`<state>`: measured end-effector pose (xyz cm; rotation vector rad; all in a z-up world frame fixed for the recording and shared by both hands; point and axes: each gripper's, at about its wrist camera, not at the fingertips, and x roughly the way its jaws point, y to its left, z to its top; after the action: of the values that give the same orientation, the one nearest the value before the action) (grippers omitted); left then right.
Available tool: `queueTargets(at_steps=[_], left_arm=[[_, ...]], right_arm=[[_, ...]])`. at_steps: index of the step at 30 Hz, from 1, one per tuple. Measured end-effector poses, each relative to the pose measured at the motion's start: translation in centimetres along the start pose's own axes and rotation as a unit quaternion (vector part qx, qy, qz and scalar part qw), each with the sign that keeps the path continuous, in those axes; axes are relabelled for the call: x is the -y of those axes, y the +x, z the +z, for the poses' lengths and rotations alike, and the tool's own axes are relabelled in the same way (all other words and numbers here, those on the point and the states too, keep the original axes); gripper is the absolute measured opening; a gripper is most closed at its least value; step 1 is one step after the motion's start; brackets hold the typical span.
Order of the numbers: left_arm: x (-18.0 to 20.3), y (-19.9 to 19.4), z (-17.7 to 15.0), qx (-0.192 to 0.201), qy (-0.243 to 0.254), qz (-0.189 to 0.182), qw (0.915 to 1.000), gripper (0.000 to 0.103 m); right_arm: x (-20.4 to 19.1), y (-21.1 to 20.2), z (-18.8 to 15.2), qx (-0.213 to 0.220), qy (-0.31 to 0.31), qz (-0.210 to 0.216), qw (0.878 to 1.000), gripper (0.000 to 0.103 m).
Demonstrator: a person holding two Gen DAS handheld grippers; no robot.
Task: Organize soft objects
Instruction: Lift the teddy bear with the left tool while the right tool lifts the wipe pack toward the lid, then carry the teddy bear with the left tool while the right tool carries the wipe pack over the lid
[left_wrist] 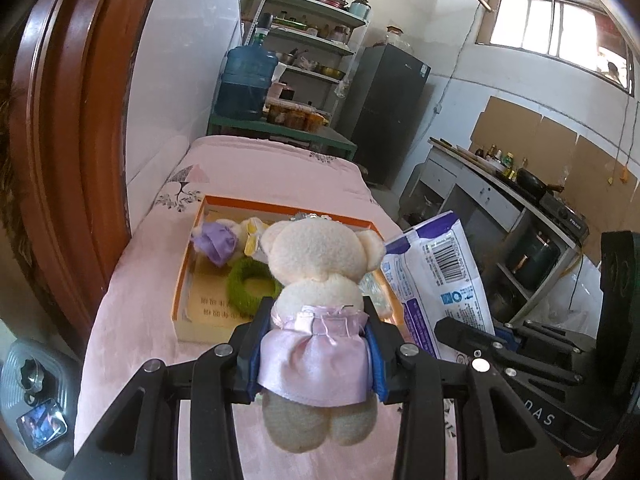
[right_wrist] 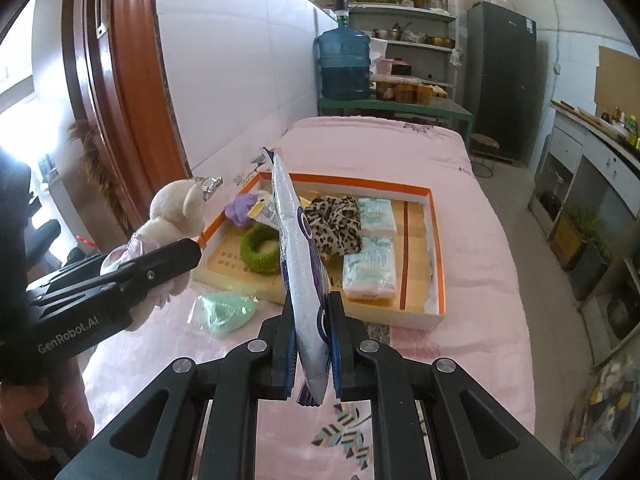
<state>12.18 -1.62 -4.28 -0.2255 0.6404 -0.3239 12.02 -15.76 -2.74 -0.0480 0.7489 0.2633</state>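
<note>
above the pink bedspread (right_wrist: 460,200), the left gripper (left_wrist: 316,328) is clamped on a cream plush bear in a lilac satin dress (left_wrist: 316,280) and the right gripper (right_wrist: 312,344) on a white-and-purple plastic pack (right_wrist: 300,264), both mid-carry; next, each likely needs lowering into free space in the orange-rimmed cardboard tray (right_wrist: 438,240).

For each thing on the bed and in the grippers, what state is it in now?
Teddy bear: held upright by left gripper, above the bed.
Purple-white pouch: clamped edge-on in right gripper.
Orange box: open, no lid, partly filled.
Green ring: lying in box.
Leopard cloth: bunched in box.
Tissue packs: sealed, flat in box.
Mint bag: on the bed outside box.
</note>
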Motion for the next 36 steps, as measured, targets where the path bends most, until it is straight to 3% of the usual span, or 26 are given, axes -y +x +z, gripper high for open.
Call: queueTargets(at_steps=[27,36], left_arm=[[-1.1,4.7,4.3,0.007,0.013,0.007,0.9999,0.041],[-1.9,6.6,5.8,0.009,0.008,0.006,0.9999,0.041]], right_arm=[[2.3,4.1,4.1,0.019,0.014,0.000,1.000,0.013],[3.9,5.2,5.3,0.026,0.019,-0.024,0.999,0.013]])
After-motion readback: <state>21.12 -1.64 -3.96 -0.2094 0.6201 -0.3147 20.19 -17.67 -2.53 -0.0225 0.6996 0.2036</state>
